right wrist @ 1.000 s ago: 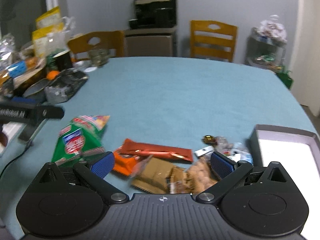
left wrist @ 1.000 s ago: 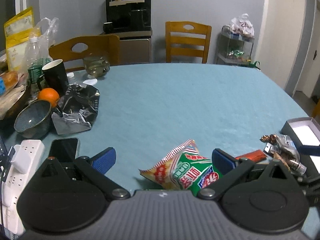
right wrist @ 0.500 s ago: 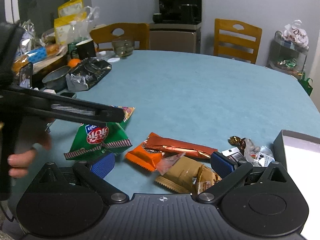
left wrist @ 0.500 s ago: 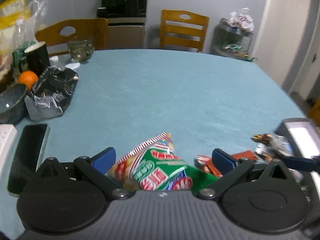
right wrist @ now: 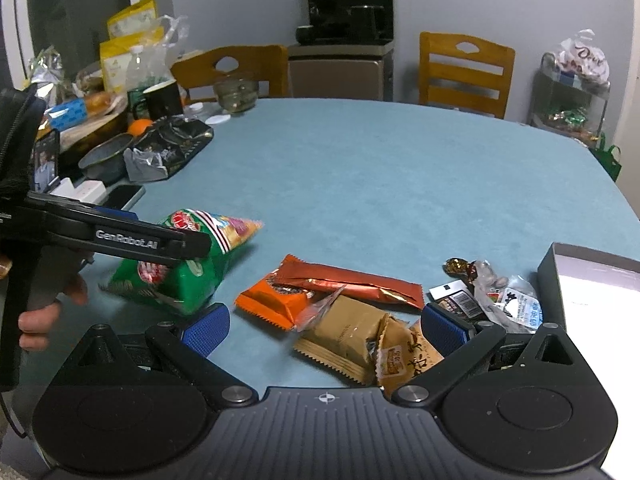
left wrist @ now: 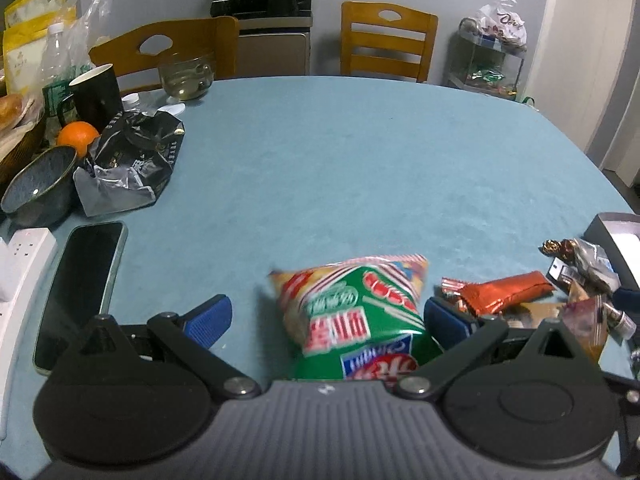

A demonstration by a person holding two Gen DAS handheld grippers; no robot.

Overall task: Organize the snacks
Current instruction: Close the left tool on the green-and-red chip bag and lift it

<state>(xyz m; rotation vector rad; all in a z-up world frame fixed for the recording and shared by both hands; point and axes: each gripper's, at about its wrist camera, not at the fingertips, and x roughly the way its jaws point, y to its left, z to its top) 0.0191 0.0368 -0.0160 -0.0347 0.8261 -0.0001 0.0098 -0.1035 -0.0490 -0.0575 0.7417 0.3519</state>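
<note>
Your left gripper (left wrist: 326, 318) straddles the green bag (left wrist: 356, 316) on the table (left wrist: 360, 160), jaws apart. Your right gripper (right wrist: 326, 326), jaws apart too, hovers over the tan packets (right wrist: 360, 336). Closing off-center could squeeze the puffy bag out sideways.

— The tablecloth (left wrist: 360, 168)?
— Matt, faintly napped cloth. The green bag (left wrist: 356, 316) is glossy printed plastic; the orange bar (right wrist: 352, 280) looks like shiny foil.
— And the chairs (right wrist: 466, 72)?
— Varnished wood — and the gripper pads (right wrist: 206, 326) are blue, finely ribbed rubber.
</note>
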